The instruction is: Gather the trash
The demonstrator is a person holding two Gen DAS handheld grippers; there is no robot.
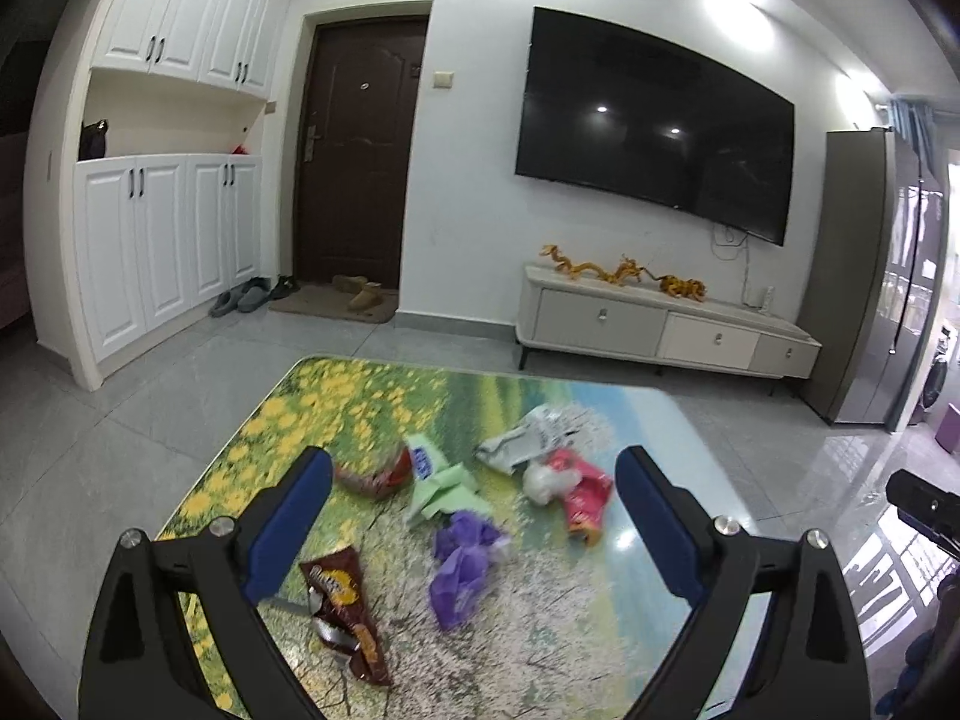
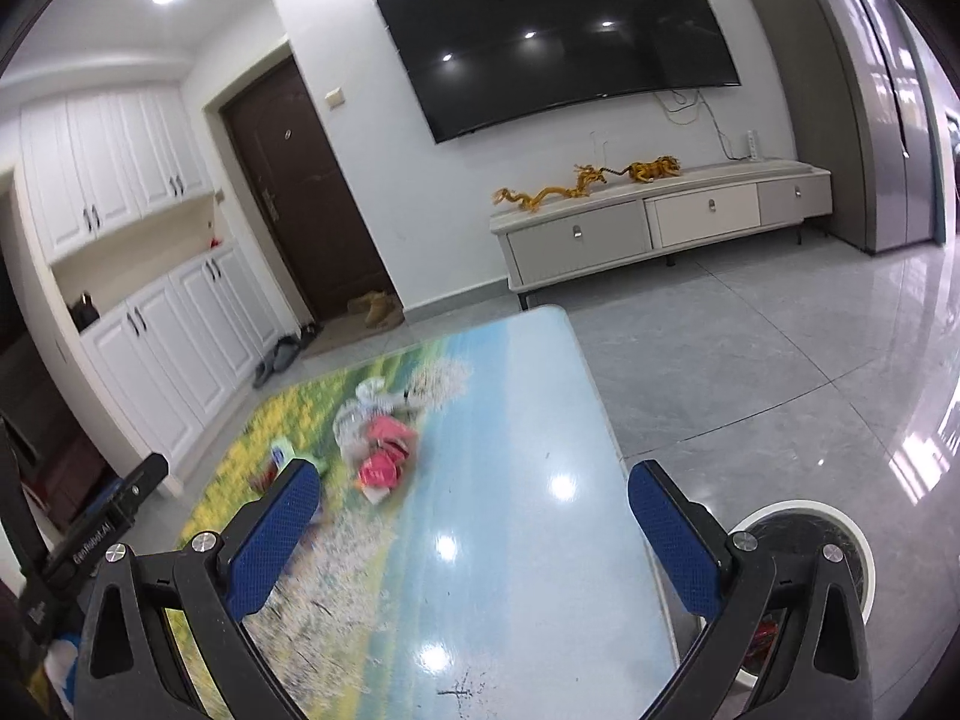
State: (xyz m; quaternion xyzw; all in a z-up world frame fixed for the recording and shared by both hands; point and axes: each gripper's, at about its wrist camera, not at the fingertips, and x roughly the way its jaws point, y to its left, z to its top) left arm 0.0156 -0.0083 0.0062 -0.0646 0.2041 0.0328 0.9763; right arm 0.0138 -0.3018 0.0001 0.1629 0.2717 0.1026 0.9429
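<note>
Several pieces of trash lie on a table with a flower-field print (image 1: 336, 396). In the left wrist view I see a brown snack wrapper (image 1: 345, 612), a crumpled purple wrapper (image 1: 462, 564), a light green paper (image 1: 444, 486), a dark red wrapper (image 1: 378, 477), a pink-red wrapper (image 1: 582, 489) with a white wad (image 1: 543, 483), and a grey-white bag (image 1: 531, 438). My left gripper (image 1: 474, 474) is open and empty above the pile. My right gripper (image 2: 474, 492) is open and empty above the table's blue part (image 2: 510, 540), right of the pink-red wrapper (image 2: 384, 456).
A white round bin (image 2: 840, 540) with a dark liner stands on the floor right of the table. A low TV cabinet (image 1: 660, 324) and wall TV (image 1: 654, 120) are beyond. White cupboards (image 1: 156, 240) and a dark door (image 1: 360, 150) are on the left. Grey tile floor surrounds the table.
</note>
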